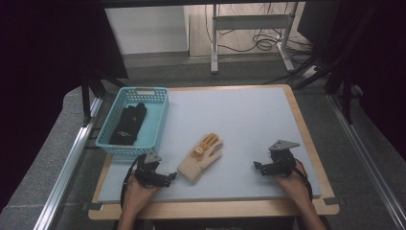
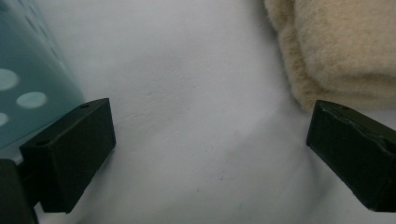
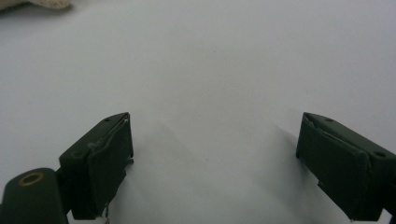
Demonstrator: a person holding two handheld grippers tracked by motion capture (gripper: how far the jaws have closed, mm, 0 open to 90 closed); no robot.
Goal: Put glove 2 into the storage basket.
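The cream glove (image 1: 201,158) is laid on the grey mat (image 1: 249,120), near the middle, its cuff just right of the left gripper (image 1: 171,176), whose jaws are spread wide and empty. The right gripper (image 1: 257,167), well apart at the right, is held low, jaws likewise parted, pointed leftward.

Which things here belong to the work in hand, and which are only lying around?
In the work:
- beige glove, beside the open left gripper
- turquoise basket holding a black glove

Lying around:
- metal stand and cables behind the table
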